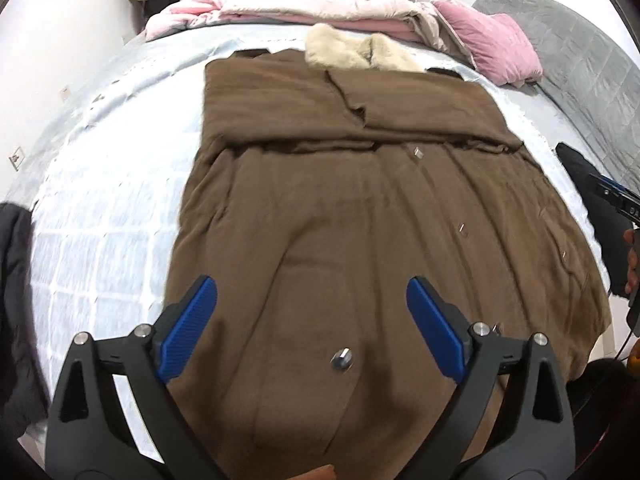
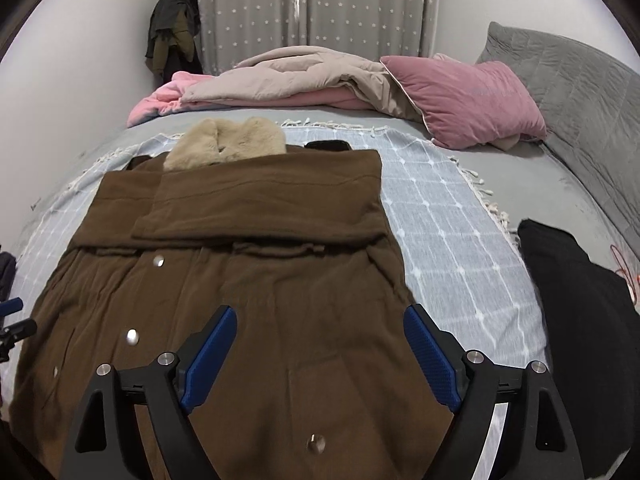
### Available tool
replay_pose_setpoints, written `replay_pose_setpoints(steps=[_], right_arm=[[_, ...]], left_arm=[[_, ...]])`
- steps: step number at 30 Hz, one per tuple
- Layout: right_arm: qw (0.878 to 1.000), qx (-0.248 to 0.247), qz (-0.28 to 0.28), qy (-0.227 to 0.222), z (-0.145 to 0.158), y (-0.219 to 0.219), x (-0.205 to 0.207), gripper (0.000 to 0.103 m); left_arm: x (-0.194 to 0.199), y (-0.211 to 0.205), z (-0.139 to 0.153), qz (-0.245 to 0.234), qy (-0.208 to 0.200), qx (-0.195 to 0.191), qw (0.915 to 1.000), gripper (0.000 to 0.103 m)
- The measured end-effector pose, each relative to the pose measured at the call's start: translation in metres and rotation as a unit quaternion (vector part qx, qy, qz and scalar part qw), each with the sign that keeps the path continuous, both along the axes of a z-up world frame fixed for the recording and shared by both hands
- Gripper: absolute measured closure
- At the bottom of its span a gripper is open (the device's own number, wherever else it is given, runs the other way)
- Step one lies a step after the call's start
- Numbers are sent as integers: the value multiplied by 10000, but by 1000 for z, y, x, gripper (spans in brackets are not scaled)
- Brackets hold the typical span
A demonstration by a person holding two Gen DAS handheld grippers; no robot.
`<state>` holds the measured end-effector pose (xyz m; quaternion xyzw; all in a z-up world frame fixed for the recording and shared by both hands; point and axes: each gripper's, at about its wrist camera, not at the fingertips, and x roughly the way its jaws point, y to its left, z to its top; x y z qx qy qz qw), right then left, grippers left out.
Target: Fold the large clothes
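Note:
A large brown coat [image 1: 360, 208] with a cream fur collar [image 1: 360, 54] lies flat on the bed, collar at the far end. Both sleeves are folded across its chest. It also shows in the right wrist view [image 2: 248, 280], with its collar [image 2: 228, 142] at the far end. My left gripper [image 1: 312, 300] is open and empty above the coat's lower left part, near a metal snap [image 1: 341, 359]. My right gripper [image 2: 320, 332] is open and empty above the coat's lower right part. The right gripper's body shows at the right edge of the left wrist view [image 1: 616, 200].
The bed has a pale blue checked cover [image 2: 440, 240]. A pink and beige duvet [image 2: 280, 80] and a pink pillow [image 2: 464, 100] lie at the far end. A grey quilted headboard cushion [image 2: 580, 100] lies at the right. A black garment [image 2: 580, 320] lies right of the coat. Dark clothing [image 1: 16, 300] lies at the left.

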<state>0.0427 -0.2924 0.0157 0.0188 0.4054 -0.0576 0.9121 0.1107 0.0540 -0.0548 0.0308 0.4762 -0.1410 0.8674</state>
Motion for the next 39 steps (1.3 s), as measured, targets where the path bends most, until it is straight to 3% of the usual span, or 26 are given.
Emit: replay_pose_setpoints(steps=[4, 7, 12, 16, 20, 27, 30, 35, 39], right_arm=[[9999, -1, 51, 114, -12, 2, -17, 16], [9994, -330, -73, 126, -27, 3, -31, 16], [9981, -191, -74, 589, -52, -11, -43, 16], [9976, -162, -226, 628, -61, -34, -60, 16], [9948, 375, -491, 812, -77, -72, -76, 16], [9812, 1399, -883, 992, -99, -121, -99, 16], [9739, 1831, -889, 1004, -106, -130, -106, 16], [9767, 1736, -704, 1052, -108, -126, -116, 15], [9809, 1444, -584, 1163, -108, -116, -118, 15]], left_arm=[[-15, 19, -13, 155, 61, -45, 9999, 7], [-22, 29, -28, 295, 259, -38, 9992, 7], [-35, 49, -35, 411, 453, -36, 9981, 7], [-49, 75, -41, 392, 542, -353, 9971, 7], [-63, 102, -54, 337, 727, -927, 9925, 7], [-80, 106, -62, -93, 959, -1457, 9846, 7], [-87, 96, -64, -396, 1012, -1389, 9843, 7], [-93, 92, -64, -668, 1182, -1512, 9791, 8], [-97, 80, -62, -599, 1091, -979, 9874, 16]])
